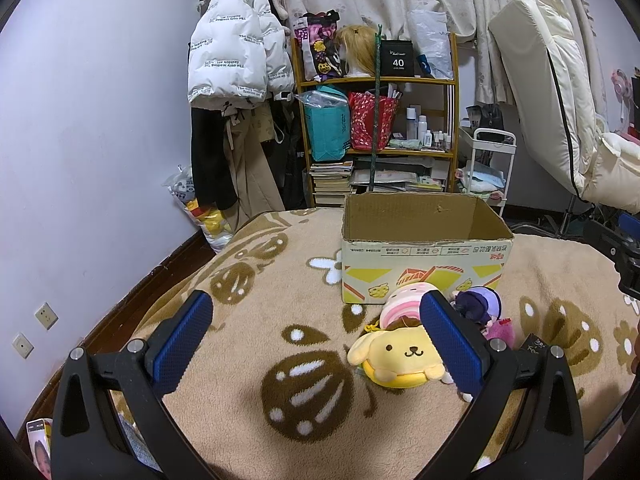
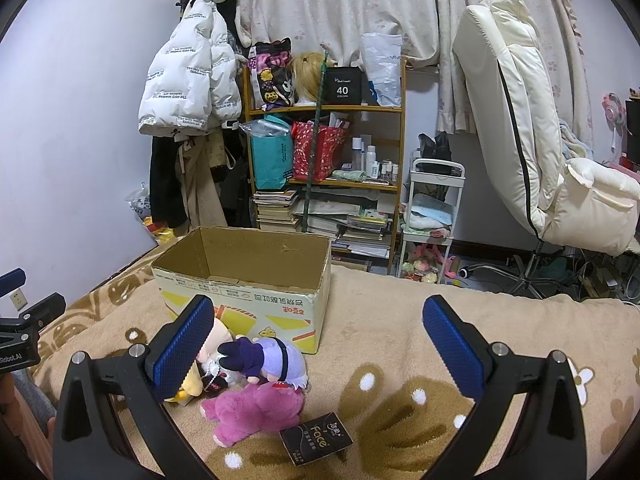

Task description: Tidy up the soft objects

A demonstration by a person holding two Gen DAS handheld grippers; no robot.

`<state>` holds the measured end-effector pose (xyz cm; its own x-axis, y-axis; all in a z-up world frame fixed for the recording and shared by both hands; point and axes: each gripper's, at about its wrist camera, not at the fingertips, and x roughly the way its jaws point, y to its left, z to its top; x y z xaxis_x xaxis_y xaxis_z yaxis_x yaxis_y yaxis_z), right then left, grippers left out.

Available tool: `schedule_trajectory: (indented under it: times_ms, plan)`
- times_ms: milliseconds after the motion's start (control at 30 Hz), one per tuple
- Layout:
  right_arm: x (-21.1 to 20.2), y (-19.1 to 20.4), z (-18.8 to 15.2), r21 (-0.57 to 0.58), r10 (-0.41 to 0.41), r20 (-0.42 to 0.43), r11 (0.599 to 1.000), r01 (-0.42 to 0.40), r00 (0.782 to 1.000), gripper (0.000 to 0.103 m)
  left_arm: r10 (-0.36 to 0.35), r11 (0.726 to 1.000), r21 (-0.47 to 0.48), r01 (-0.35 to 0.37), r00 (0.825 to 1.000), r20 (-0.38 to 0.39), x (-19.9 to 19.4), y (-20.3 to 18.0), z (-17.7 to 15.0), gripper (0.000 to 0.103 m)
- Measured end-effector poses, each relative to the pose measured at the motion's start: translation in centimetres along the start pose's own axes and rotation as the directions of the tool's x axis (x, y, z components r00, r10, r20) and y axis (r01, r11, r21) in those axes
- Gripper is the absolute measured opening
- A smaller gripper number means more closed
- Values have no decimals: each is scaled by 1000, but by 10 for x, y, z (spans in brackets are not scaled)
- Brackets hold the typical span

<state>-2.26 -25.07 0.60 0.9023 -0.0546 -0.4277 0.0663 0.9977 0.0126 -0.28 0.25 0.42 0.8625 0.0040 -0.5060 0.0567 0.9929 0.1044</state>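
An open cardboard box point(image 1: 424, 264) point(image 2: 248, 276) stands on the tan blanket, nothing showing inside it. In front of it lies a heap of plush toys: a yellow dog plush point(image 1: 394, 356), a pink-striped plush point(image 1: 402, 300), a purple-haired doll point(image 1: 480, 302) point(image 2: 268, 356) and a pink bear point(image 2: 252, 408). My left gripper point(image 1: 316, 336) is open above the blanket, its right finger over the heap's middle. My right gripper point(image 2: 318, 340) is open too, with its left finger over the toys. Neither holds anything.
A black "Face" packet point(image 2: 316, 438) lies on the blanket point(image 1: 280, 320) beside the pink bear. Beyond the bed stand a wooden shelf point(image 1: 376, 120) of bags and books, hanging coats point(image 1: 236, 60), a white cart point(image 2: 434, 216) and a cream chair point(image 2: 528, 128).
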Motion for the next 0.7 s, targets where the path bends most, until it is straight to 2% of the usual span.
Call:
schedule_trajectory:
  times_ms: [700]
  plan:
    - [1,-1,-2,-2,-2,5,1000,2,1000,103,6,1000,-4,-6,1000,3,3,3,0,102]
